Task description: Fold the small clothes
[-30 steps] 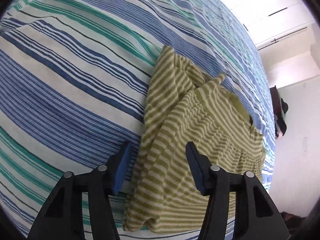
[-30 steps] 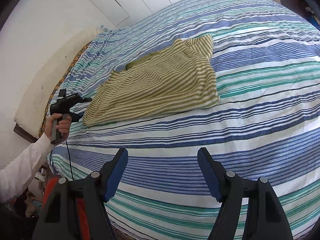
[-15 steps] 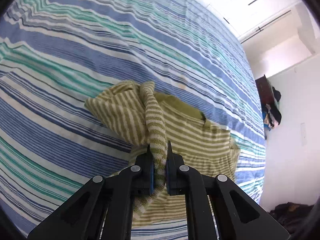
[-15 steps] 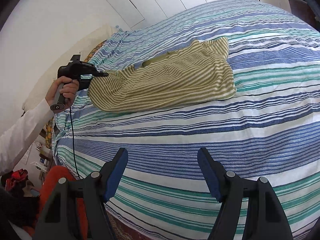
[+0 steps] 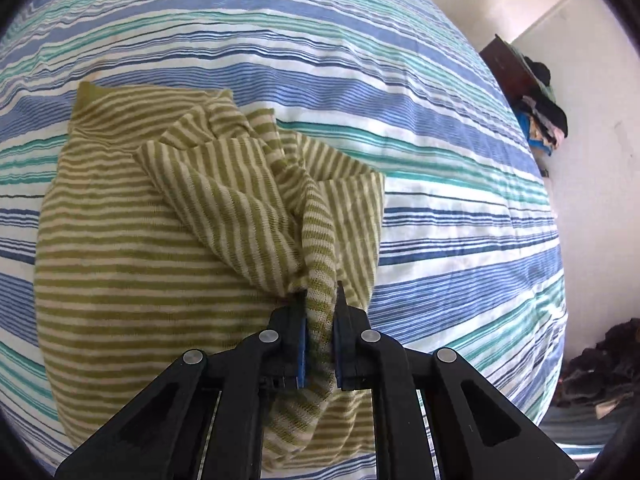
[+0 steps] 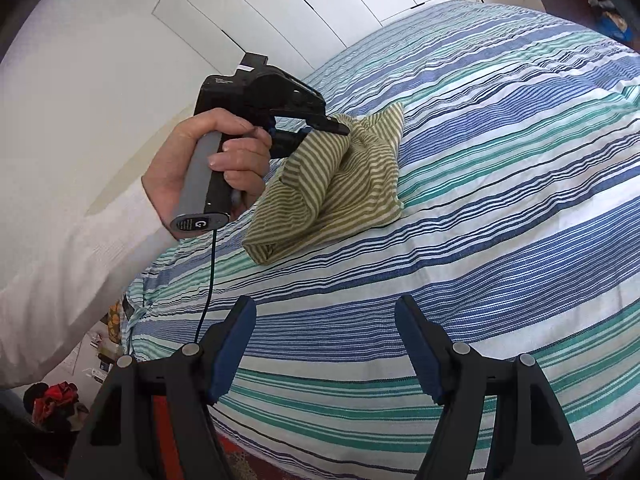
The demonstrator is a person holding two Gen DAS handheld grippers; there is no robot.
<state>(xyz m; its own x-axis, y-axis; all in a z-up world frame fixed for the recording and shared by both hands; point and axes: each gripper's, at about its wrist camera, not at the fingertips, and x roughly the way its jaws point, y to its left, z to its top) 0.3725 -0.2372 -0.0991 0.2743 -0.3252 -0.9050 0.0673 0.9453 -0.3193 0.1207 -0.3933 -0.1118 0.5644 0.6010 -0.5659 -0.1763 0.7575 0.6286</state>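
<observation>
Your left tongs [image 5: 320, 336] are opening with the striped garment [image 5: 160, 272], mid-frame on the bed [image 5: 440, 160], between them; released here, the fold lands bunched. Right tongs [image 6: 326, 350] gape empty

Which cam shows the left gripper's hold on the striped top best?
Left wrist: the striped top fills the frame, a fold between the left gripper pads as its jaws open. Right wrist shows the same top smaller, from the side, gripper tip against the cloth, contact hidden.
</observation>
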